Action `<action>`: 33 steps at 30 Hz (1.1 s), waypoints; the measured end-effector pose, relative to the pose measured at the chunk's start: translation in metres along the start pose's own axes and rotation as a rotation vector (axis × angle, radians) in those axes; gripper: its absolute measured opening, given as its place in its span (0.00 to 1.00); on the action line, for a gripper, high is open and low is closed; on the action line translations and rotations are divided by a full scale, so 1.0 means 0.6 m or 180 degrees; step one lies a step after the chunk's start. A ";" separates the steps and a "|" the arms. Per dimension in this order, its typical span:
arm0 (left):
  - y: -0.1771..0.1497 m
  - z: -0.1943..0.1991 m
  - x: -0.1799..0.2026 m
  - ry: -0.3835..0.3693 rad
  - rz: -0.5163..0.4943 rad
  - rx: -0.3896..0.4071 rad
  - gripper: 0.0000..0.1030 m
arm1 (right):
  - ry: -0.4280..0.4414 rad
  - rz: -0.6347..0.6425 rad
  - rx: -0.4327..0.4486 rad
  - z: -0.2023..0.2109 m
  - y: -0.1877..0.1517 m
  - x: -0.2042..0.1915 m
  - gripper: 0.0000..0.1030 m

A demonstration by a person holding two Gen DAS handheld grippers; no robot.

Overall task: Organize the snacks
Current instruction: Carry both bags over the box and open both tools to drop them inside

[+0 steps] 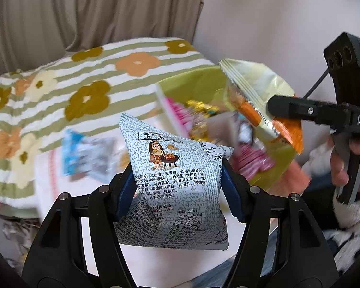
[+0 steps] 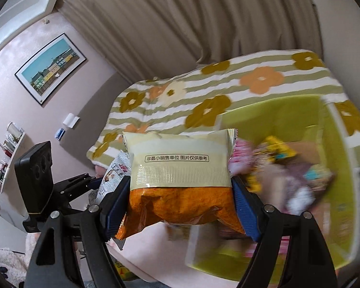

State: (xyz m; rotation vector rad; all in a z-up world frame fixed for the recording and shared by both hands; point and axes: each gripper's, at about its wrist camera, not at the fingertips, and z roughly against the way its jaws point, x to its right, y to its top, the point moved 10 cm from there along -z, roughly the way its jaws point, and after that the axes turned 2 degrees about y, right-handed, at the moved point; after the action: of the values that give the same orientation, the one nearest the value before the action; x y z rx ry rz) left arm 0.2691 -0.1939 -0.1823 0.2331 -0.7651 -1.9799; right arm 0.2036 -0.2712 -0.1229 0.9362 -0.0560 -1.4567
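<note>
Green bin is being kept at right of frame as the drop target, some snacks inside. Cream-orange packet is being clamped by the right gripper, held level beside it. Grey speckled packet is being pinched upright by the left gripper, centre frame.

Right hand-held gripper at center frame has a cream-and-orange snack pack squeezed between its blue pads. Green bin full of blurry snacks sits at right. Left hand-held gripper at lower left is pinching a grey speckled pack, floral bed behind.
</note>
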 end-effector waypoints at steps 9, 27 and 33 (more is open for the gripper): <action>0.046 -0.088 0.129 -0.0231 0.0141 -0.0078 0.60 | -0.0109 -0.0206 0.0091 0.064 0.002 0.101 0.75; 0.040 -0.152 0.129 0.0053 0.0084 -0.0353 0.85 | -0.0322 -0.0619 0.0249 0.099 -0.006 0.184 0.75; 0.040 -0.127 0.095 0.0030 0.0214 -0.0289 0.85 | -0.0380 -0.0596 0.0176 0.072 0.017 0.191 0.75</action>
State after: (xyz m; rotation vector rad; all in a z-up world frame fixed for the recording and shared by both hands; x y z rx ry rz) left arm 0.2922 -0.2818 -0.2191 0.1609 -0.6668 -1.9433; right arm 0.2078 -0.3921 -0.1455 0.9175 -0.0993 -1.6913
